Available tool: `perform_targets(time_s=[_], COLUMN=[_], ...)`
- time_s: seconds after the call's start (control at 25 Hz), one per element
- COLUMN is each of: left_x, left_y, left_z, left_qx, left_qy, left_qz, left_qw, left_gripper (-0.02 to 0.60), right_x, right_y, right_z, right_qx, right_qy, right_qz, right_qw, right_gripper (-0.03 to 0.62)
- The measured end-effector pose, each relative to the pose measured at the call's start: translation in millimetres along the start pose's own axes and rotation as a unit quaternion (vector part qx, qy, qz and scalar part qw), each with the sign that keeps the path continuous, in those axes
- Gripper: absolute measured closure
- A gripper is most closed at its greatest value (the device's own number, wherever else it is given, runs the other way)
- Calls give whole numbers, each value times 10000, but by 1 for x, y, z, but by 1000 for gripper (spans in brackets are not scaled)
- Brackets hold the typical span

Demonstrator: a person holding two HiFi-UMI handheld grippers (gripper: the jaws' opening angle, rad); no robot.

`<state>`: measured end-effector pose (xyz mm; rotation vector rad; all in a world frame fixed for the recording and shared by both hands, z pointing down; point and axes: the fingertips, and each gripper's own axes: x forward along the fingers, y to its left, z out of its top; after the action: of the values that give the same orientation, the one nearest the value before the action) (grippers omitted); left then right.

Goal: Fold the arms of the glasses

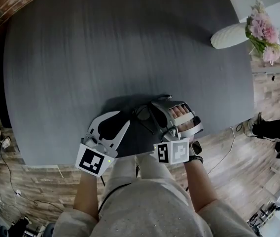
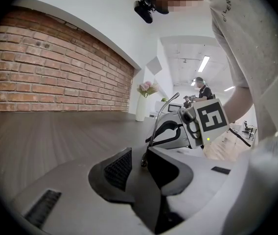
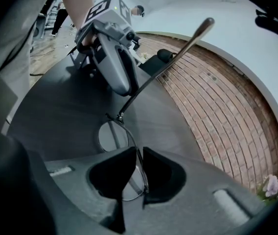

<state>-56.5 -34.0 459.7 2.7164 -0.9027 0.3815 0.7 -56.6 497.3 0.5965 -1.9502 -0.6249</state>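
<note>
On the table's (image 1: pixel 105 43) near edge, close to the person, the glasses (image 1: pixel 144 113) sit between the two grippers, which face each other.

The left gripper (image 2: pixel 139 152) has its jaws clearly apart. The hinge (image 3: pixel 120 116) end of the frame stands in the gap, closer to one pad. Whether it touches that pad is hard to tell.

From that hinge one arm (image 3: pixel 163 67) is unfolded and sticks up at a slant, with its rounded tip in the air.

The right gripper (image 3: pixel 139 150) has its jaws only a slit apart. The thin rim (image 3: pixel 140 163) of a lens runs through the slit along one pad. A dark gap shows beside the wire, so the rim is not pinched. The other lens (image 3: pixel 112 136) shows just beyond the jaws.

Far across the table stands a white vase (image 1: pixel 228 35) of pink flowers (image 1: pixel 264 33).
</note>
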Motion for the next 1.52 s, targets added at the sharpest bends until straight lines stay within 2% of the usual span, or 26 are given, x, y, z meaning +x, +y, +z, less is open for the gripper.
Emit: perform_targets(time_s=[0.32,0.68,0.92,1.08,1.24,1.52], left_x=[-5,-5,-5,-7,-6,5], left_y=[3,-1,-4,-8,-17,-33], left_z=[1,3,-1,7,18,14], left_qx=[-95,-20,-42,153,475,849], left_qy=[-35,-23,9,-56,-124,161], left_qz=[96,43,57,-28,-292,-580], left_qw=[9999,10000,10000,9999,9984,9946], left_gripper=[485,485,485,485,485,485], right_x=[1,-6,-13,-19,-24,-32], right_y=[0,3,1,-2,-8,-14], right_z=[4,4,1,2,-2,-13], right_qx=[134,476,687,938,1265,1759], right_qy=[-64,-115,-147,-228,-282,-277], right_qz=[-18,83,62,17,-69,-154], right_qw=[9999,9988,9975,9953,9915,9839], right_gripper=[544,484,482,482,482,482])
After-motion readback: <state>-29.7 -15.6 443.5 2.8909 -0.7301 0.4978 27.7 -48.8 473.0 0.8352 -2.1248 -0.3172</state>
